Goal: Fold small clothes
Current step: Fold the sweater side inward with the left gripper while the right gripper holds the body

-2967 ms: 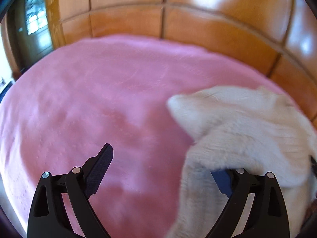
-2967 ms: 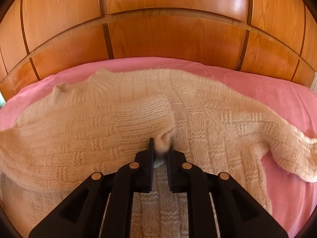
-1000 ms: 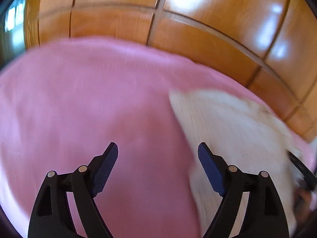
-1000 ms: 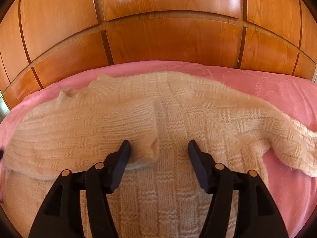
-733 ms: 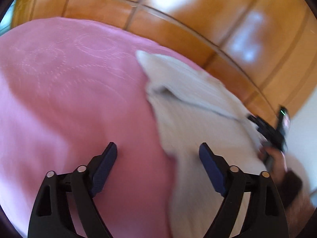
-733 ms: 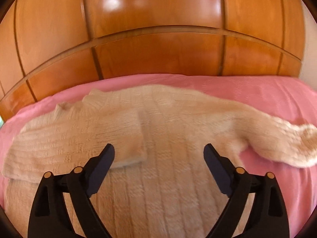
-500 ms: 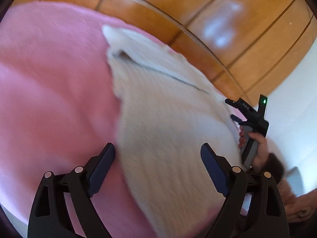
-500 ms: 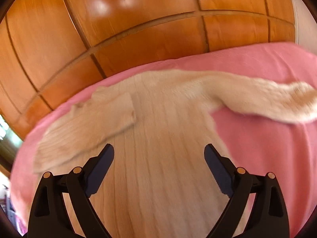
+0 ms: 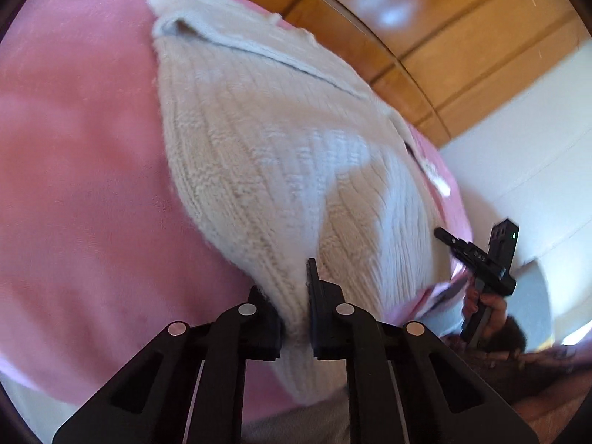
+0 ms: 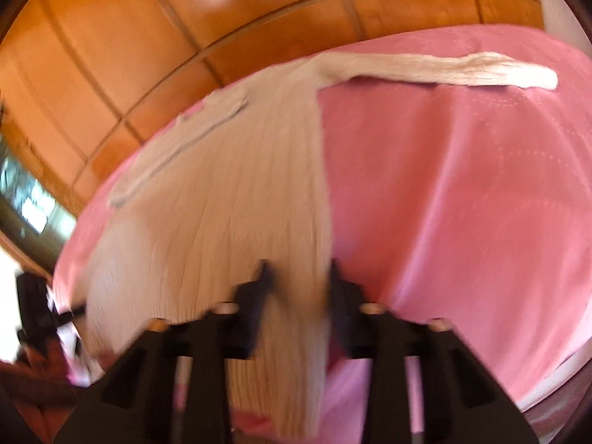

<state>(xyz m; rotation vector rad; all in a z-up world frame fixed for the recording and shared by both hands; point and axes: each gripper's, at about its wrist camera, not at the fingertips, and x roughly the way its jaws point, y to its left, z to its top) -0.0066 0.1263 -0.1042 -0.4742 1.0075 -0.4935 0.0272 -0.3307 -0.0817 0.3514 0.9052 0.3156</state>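
A cream knitted sweater point(image 9: 259, 140) lies flat on the pink bedspread point(image 9: 74, 185), one sleeve folded across its chest. My left gripper point(image 9: 296, 296) is shut on the sweater's near left hem corner. In the right wrist view the sweater point(image 10: 222, 192) stretches away, its other sleeve point(image 10: 462, 68) laid out to the right. My right gripper point(image 10: 296, 281) straddles the near right hem corner, jaws partly closed around the fabric; the view is blurred. The right gripper also shows in the left wrist view point(image 9: 477, 255), held in a hand.
A wooden panelled headboard point(image 10: 185, 37) runs behind the bed. A white wall point(image 9: 518, 129) stands to the right. The bed's near edge point(image 10: 555, 381) drops off close to both grippers. A window point(image 10: 26, 192) is at far left.
Both grippers swung back to the sweater's near hem. The left gripper closed on the hem corner; the right gripper's jaws narrowed around the opposite corner. The right released the folded sleeve earlier.
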